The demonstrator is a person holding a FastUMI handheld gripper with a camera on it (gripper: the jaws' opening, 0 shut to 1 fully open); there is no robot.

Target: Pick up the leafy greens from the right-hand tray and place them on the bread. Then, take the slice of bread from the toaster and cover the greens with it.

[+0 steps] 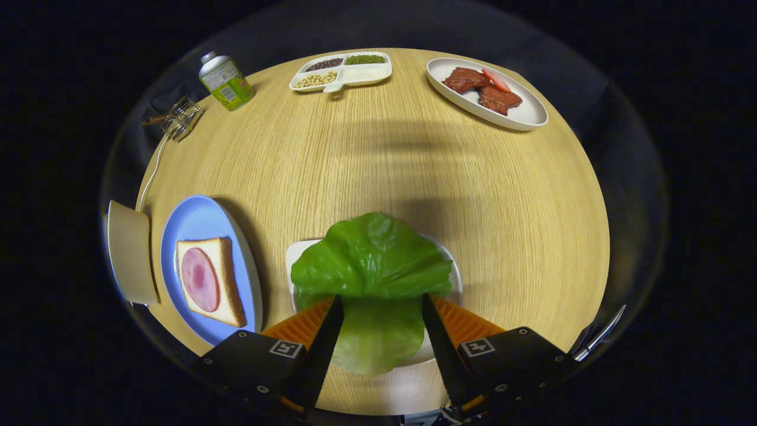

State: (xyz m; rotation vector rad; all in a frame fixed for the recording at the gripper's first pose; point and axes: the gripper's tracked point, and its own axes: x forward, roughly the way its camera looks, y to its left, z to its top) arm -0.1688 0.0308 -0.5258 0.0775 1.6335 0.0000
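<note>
A large green lettuce leaf [372,266] lies over a white tray [455,278] right in front of me. My gripper [381,299] has the leaf between its two orange-backed fingers [324,319]. Both press on its sides, so the leaf bulges wide just past the tips. I cannot tell whether it is lifted off the tray. To the left of the fingers a blue plate [195,222] holds a slice of bread [227,278] topped with a round of ham [200,279]. Beyond that plate, at the table's edge, stands a beige toaster [130,254]; its slot is hidden.
Far across the round wooden table [378,154] are a white oval dish with meat slices [520,115], a divided white dish of beans and grains [361,74], a green can [226,83] and a small glass [180,118]. A cord [152,171] runs toward the toaster.
</note>
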